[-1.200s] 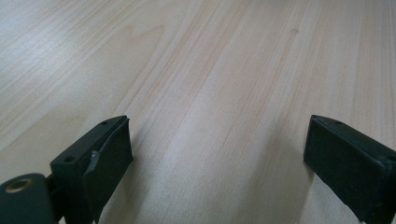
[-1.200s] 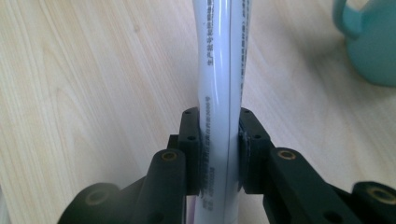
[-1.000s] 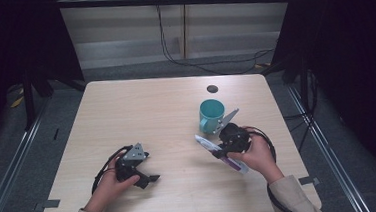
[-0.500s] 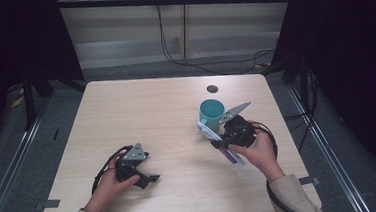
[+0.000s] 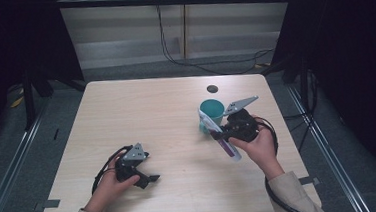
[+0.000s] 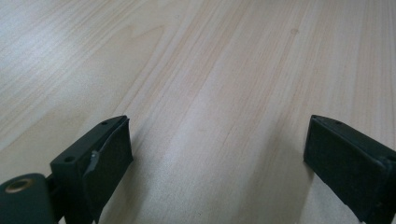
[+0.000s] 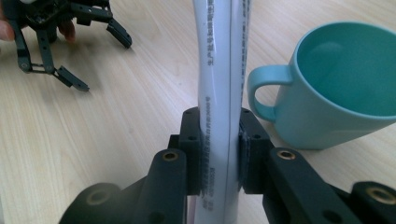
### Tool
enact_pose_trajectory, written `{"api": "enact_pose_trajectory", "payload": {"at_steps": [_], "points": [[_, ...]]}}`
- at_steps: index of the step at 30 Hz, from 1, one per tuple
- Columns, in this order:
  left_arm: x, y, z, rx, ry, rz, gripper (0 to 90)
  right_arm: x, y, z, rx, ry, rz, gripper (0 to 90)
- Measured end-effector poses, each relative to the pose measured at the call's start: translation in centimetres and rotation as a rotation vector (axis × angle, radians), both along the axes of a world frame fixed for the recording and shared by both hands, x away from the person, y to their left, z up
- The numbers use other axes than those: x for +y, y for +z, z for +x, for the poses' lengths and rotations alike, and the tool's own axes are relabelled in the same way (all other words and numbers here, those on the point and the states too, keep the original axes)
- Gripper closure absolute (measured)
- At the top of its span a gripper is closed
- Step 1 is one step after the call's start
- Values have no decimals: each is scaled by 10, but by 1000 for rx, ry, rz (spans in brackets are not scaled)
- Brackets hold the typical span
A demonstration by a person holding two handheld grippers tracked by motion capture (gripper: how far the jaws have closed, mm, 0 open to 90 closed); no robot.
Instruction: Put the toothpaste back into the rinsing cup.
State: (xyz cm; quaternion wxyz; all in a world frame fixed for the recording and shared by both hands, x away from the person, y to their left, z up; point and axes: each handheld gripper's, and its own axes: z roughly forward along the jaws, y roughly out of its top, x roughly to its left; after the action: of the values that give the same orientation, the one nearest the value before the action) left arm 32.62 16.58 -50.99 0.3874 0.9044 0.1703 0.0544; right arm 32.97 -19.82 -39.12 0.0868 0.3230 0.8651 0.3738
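A teal mug (image 5: 211, 112) (image 7: 343, 84) stands upright on the right half of the wooden table (image 5: 167, 122), its handle toward my right gripper. That right gripper (image 5: 226, 132) (image 7: 219, 149) is shut on a white tube with a purple end (image 5: 221, 136) (image 7: 219, 70), held slanted just beside the mug with its top end near the rim. My left gripper (image 5: 148, 180) (image 6: 215, 163) rests low over bare table at the front left, its jaws wide apart with nothing between them. The left gripper (image 7: 79, 46) appears far off in the right gripper view.
A small dark round hole (image 5: 212, 88) marks the table's far right. Cables (image 5: 193, 60) run over the floor behind the table, and dark curtains hang at both sides. Metal rails (image 5: 9, 163) flank the table on the floor.
My right gripper has carried the tube up and toward the mug, tilting it more upright; its top end now sits by the rim. The left gripper has stayed put.
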Motion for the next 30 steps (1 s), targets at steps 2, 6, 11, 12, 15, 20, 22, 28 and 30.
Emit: {"api": "enact_pose_trajectory", "payload": {"at_steps": [2,6,11,12,15,20,22,28,30], "points": [[0,0,0,-1,1,2,74,0,3,0,-18,-6,4,753],[0,0,0,0,0,0,74,0,7,1,-39,-17,25,753],[0,0,0,0,0,-1,74,-1,9,3,-58,-42,47,753],[0,0,0,0,0,-1,74,-1,9,4,-65,-47,54,753],[0,0,0,0,0,-1,74,-2,11,5,-70,-55,81,754],[0,0,0,0,0,-1,74,-2,14,7,-94,-74,93,754],[0,0,0,0,1,-1,74,-3,15,8,-102,-85,110,755],[0,0,0,-1,1,-3,74,-4,19,12,-130,-112,154,756],[0,0,0,-1,1,-2,74,-5,19,13,-138,-120,171,756]]}}
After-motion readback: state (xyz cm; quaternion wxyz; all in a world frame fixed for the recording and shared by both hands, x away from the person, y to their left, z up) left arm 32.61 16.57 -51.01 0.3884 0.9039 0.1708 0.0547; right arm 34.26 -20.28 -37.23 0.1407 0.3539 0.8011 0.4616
